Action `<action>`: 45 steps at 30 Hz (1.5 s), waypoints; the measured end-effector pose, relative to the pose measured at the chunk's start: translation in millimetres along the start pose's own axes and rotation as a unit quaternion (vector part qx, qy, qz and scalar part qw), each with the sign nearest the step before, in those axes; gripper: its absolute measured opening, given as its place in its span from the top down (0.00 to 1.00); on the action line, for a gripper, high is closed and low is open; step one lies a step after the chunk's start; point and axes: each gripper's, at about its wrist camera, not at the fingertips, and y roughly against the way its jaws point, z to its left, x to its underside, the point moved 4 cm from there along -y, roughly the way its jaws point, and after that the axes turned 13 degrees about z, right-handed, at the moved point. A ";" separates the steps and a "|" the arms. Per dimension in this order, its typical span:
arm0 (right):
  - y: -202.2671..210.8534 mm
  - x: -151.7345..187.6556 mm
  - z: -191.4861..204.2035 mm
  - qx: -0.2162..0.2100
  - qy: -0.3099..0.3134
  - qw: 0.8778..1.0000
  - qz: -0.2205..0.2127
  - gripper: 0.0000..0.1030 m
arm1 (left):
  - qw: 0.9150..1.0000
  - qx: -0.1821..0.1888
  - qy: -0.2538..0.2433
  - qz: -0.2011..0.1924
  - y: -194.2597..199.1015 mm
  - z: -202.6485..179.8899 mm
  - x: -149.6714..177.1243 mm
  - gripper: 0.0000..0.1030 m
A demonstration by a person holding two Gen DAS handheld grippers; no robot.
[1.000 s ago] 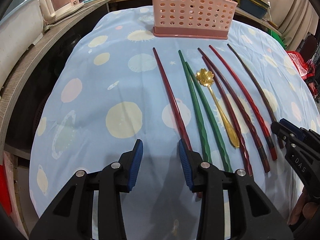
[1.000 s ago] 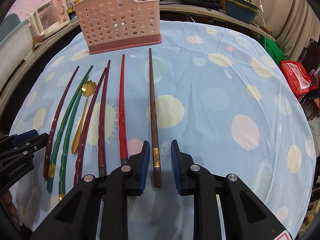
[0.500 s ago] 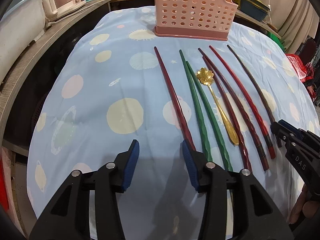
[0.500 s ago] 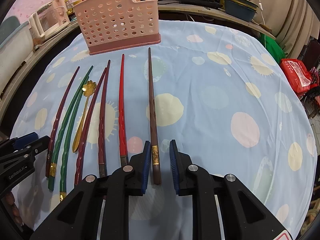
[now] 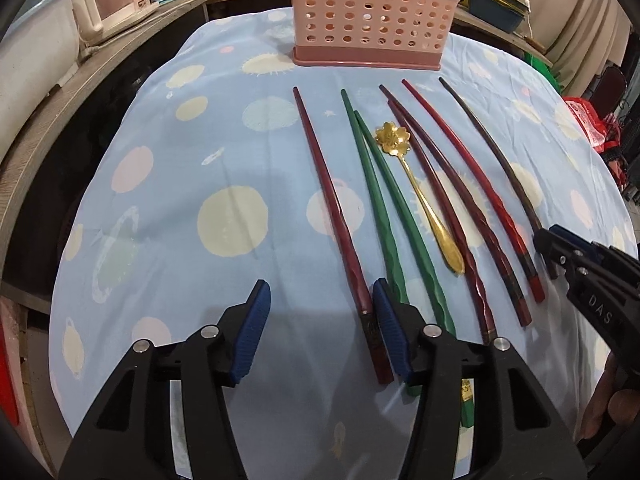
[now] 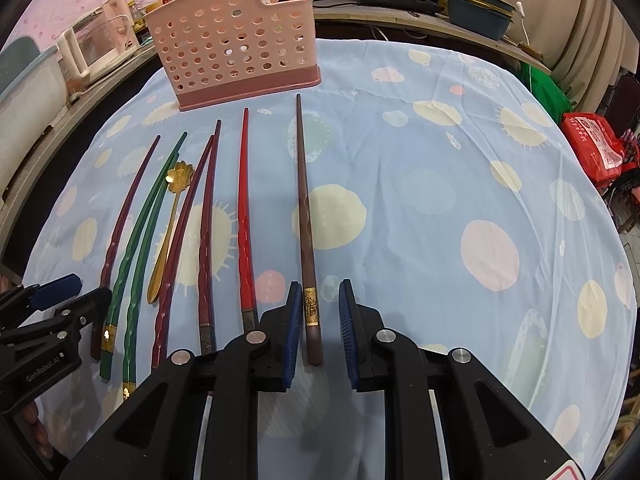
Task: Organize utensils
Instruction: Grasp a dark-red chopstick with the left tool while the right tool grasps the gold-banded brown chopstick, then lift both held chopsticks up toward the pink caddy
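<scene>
The desk (image 6: 440, 184) is covered with a light blue cloth printed with pale circles. At its far edge stands a pink perforated utensil basket (image 5: 366, 12) on a darker pink base.

Utensils lie in a row near the basket, each pointing toward it. From left to right in the left wrist view:
- one dark red chopstick (image 5: 332, 208);
- two green chopsticks (image 5: 380, 200), converging at their far tips;
- one gold spoon (image 5: 416, 184) with a flower-shaped bowl at its far end;
- two maroon chopsticks (image 5: 448, 200), close together;
- one bright red chopstick (image 5: 476, 184);
- one brown chopstick (image 6: 306, 220) with a gold band near its handle, set apart to the right.

Left tool (image 5: 320, 320): jaws wide apart, holding nothing. It sits low over the near edge of the desk. The handle end of the dark red chopstick lies just inside its right pad, with wide bare cloth between the chopstick and the left pad.

Right tool (image 6: 318, 324): jaws narrow but not closed. The handle end of the brown chopstick lies between the two blue pads, with a gap visible on each side. No contact is visible.
</scene>
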 end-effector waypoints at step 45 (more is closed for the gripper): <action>168.0 -108.9 3.3 -0.048 0.007 0.984 -0.172 0.93 | 0.980 0.024 0.005 -0.196 175.5 41.4 -97.6 0.93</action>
